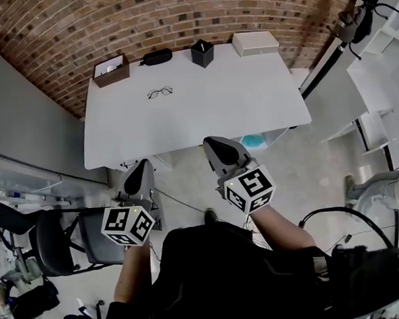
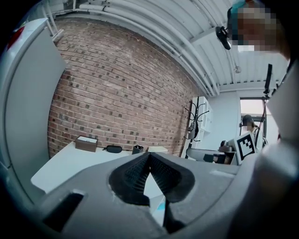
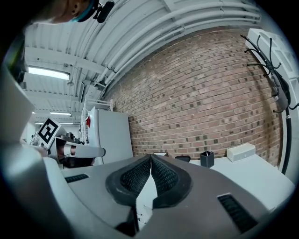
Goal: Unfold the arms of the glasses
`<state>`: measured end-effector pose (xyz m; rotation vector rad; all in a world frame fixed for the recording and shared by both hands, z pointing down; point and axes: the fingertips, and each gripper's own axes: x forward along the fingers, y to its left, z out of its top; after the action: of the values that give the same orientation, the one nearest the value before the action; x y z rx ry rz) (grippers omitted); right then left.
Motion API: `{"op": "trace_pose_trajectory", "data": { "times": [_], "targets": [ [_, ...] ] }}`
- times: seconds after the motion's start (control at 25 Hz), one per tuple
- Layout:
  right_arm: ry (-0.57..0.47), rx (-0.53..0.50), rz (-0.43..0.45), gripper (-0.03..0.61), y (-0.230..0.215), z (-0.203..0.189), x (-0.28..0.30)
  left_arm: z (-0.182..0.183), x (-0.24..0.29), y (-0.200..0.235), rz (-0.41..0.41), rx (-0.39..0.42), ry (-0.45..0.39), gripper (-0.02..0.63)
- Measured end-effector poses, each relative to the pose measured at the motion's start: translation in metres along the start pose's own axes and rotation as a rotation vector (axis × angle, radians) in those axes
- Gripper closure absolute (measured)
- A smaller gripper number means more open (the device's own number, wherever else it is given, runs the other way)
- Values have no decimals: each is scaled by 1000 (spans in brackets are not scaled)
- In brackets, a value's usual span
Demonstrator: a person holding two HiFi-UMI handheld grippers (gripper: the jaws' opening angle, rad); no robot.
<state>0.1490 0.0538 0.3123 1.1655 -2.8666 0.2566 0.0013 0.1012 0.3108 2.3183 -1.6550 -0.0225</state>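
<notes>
From above we see a white counter point(image 1: 236, 99) set against a brick wall point(image 1: 177, 15). The glasses point(image 1: 160, 92) lie on the counter's far left part, alone on the bare top. Behind them, along the wall edge, stand a brown box point(image 1: 110, 70), a black case point(image 1: 156, 56), a black cup point(image 1: 202, 53) and a white box point(image 1: 254, 43).

We hold both tongs short of the counter's near edge, over the floor, pointing toward it. The left tongs point(image 1: 143, 164) are below the near left corner, and the right tongs point(image 1: 214, 142) are near the middle of the near edge. Both are well apart from the glasses, which lie ahead of the left tongs and up and to the left of the right tongs.

In the left gripper view the left tongs point(image 2: 148, 154) are closed tip to tip with nothing between them. In the right gripper view the right tongs point(image 3: 151, 156) are likewise closed and empty. The glasses are too small to make out in either gripper view.
</notes>
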Motion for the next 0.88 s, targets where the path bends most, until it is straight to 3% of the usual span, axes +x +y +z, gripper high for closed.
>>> {"op": "trace_pose_trajectory", "data": {
  "times": [0.44, 0.88],
  "targets": [
    [14, -13, -14, 569, -24, -1, 40, 5, 41, 29, -11, -5, -6, 603],
    [59, -29, -55, 569, -40, -1, 115, 12, 98, 98, -44, -33, 33, 603]
  ]
}}
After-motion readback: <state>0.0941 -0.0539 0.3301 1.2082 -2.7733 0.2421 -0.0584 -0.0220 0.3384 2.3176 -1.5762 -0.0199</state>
